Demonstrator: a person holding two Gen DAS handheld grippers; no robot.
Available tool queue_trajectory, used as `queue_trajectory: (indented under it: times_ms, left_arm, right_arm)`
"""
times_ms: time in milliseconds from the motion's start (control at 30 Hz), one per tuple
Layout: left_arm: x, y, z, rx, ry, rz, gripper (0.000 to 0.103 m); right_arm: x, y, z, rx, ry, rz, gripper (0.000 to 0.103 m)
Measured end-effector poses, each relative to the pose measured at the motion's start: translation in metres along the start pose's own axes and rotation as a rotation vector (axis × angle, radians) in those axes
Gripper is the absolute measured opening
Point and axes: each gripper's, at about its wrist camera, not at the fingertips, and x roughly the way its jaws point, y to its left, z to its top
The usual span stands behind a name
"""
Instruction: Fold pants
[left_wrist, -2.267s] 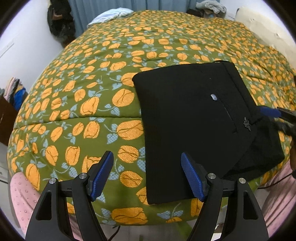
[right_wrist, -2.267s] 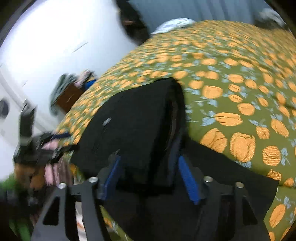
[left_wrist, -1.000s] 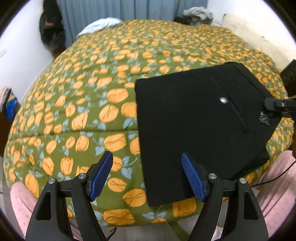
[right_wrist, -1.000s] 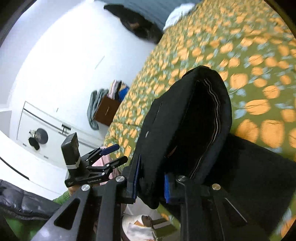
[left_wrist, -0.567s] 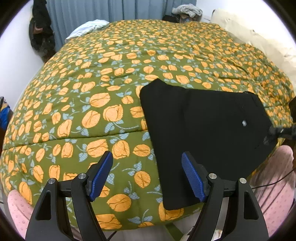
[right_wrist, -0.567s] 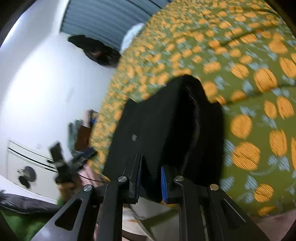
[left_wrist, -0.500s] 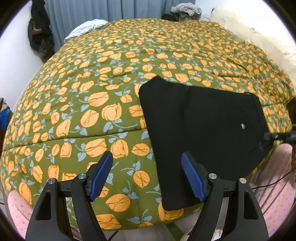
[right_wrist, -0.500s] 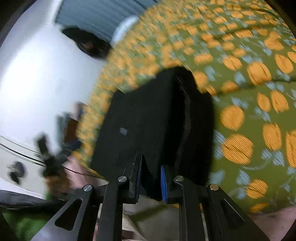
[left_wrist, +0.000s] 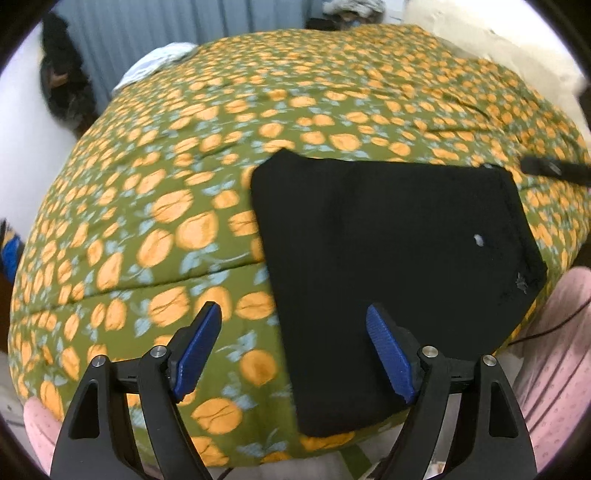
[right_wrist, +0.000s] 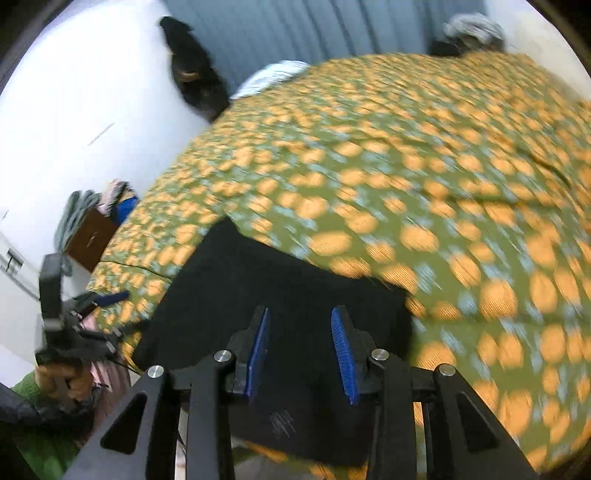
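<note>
Pants of plain black cloth (left_wrist: 388, 240), folded into a flat panel, are seen in the left wrist view lying near the front edge of a bed covered by an olive-green quilt printed with orange fruit and pale blue leaves (left_wrist: 184, 177). A small pale button (left_wrist: 479, 240) is visible toward the panel's right side, and a frayed fleck marks its right corner. The left gripper (left_wrist: 293, 350) is held above the bed's near edge with its blue-padded fingers (left_wrist: 195, 350) spread wide and still opening; nothing is pinched, though the panel's left edge lies below the gap between them. The tip of a dark finger of the right gripper (left_wrist: 554, 170) is seen at the far right, just above the panel's upper right corner. Pink dotted fabric (left_wrist: 554, 350) fills the lower right corner. A grey-blue curtain (left_wrist: 184, 48) hangs behind the bed.

In the right wrist view, which is blurred, the folded pants (right_wrist: 258, 288) lie directly below the right gripper (right_wrist: 301, 350). Its blue pads (right_wrist: 341, 350) stand parted and are opening, with no cloth pressed between them. The left gripper (right_wrist: 107, 295) is seen at the left, carried by a hand (right_wrist: 62, 376) beside the bed's edge. A brown wooden box with clothes heaped on it (right_wrist: 92, 232) stands against the white wall.
</note>
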Motion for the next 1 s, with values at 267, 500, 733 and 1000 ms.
queue_trajectory:
  times_ms: [267,500,733,1000]
  left_arm:
    - [0.013,-0.020,-0.004,0.031,0.091,0.029,0.089]
    - [0.017,-0.022,0.000,0.018,0.098,0.090,0.093]
    - [0.020,-0.026,-0.003,0.049,0.114,0.119,0.093]
    - [0.019,-0.020,-0.001,0.027,0.114,0.106,0.093]
  right_arm:
    - [0.038,-0.023,-0.033,0.052,0.063,-0.154,0.032]
    - [-0.014,0.017,-0.080,0.028,0.040,-0.151,0.040]
    - [-0.005,0.015,-0.099,0.103,0.070,-0.196,0.048]
    - [-0.018,0.007,-0.083,0.126,-0.002,-0.140,0.076]
